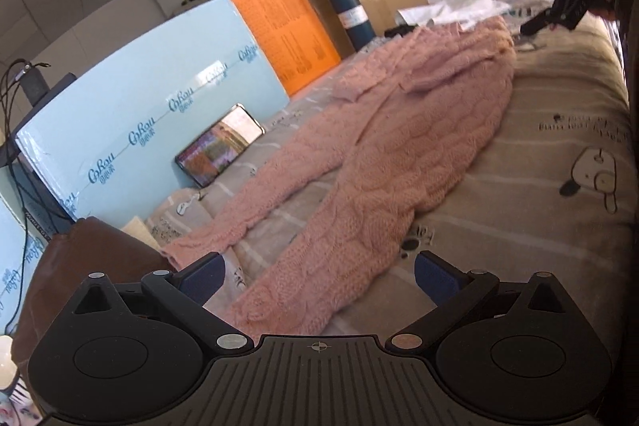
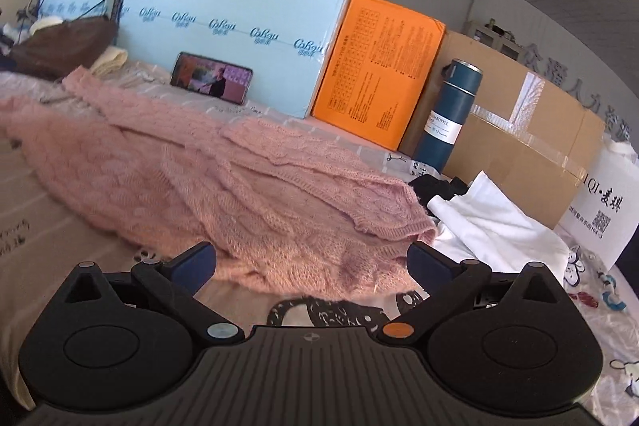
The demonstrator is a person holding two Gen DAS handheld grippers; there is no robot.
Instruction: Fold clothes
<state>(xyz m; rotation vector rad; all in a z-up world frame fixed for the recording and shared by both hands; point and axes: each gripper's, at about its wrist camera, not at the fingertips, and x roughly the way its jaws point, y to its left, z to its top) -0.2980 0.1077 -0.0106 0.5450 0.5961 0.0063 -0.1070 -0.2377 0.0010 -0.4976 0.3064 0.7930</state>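
A pink cable-knit sweater lies spread on a beige printed bedsheet, one sleeve stretched toward the lower left. My left gripper is open, its jaws either side of the sweater's near end, holding nothing. In the right wrist view the same sweater lies across the sheet. My right gripper is open over the sweater's near edge, empty. The right gripper also shows far off in the left wrist view.
A light-blue box, an orange box and a cardboard box line the back. A phone leans on the blue box. A teal bottle stands nearby. White clothes and a brown bag lie at the sides.
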